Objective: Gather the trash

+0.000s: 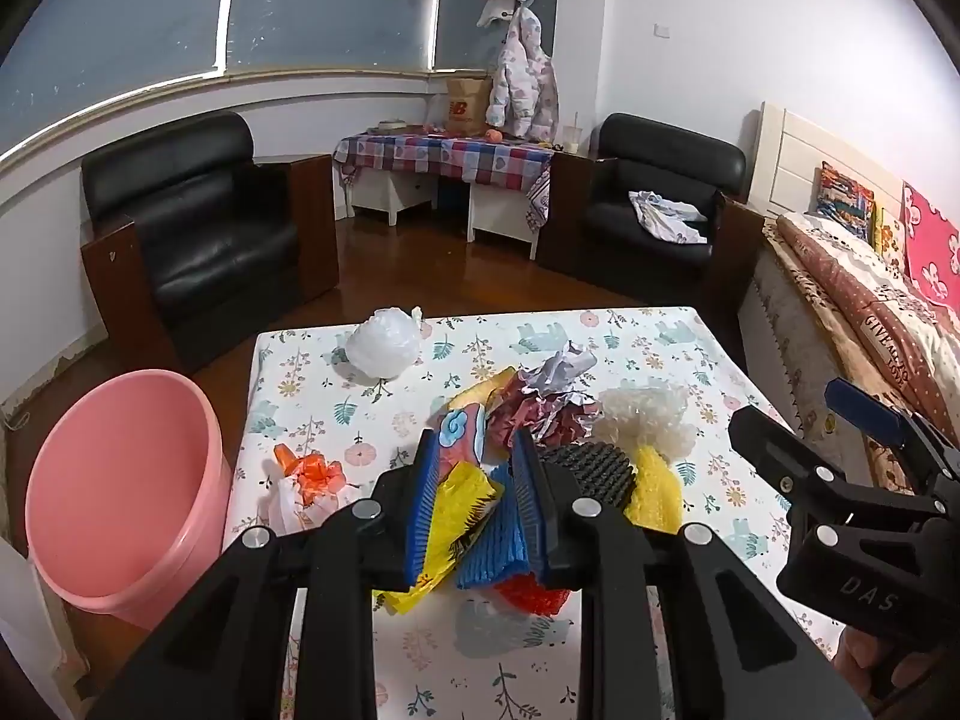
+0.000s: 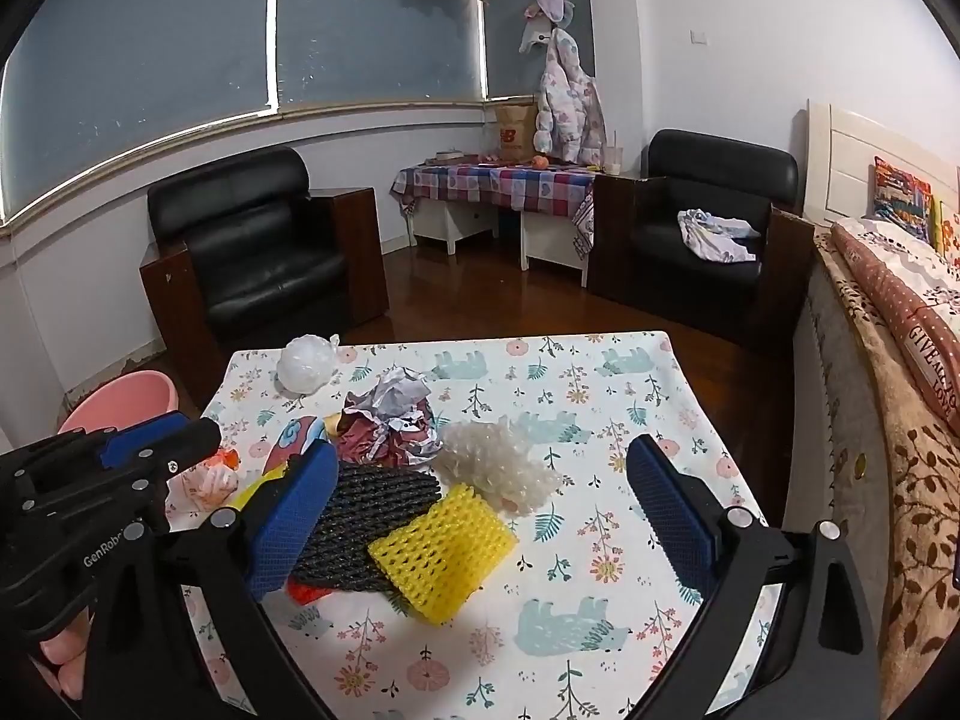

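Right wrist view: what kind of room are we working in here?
Most likely a lived-in bedroom or bed-sitting room: a bed with patterned covers on the right, two black armchairs under the window, and a child's jacket hung on the wall.

A home bedroom: bed [image 2: 900,312], armchairs [image 2: 258,240], hanging clothes [image 2: 567,102].

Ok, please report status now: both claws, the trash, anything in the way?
Left claw shut on yellow wrapper and blue foam net. Right claw open above yellow foam net. Pink bucket beside table, path clear.
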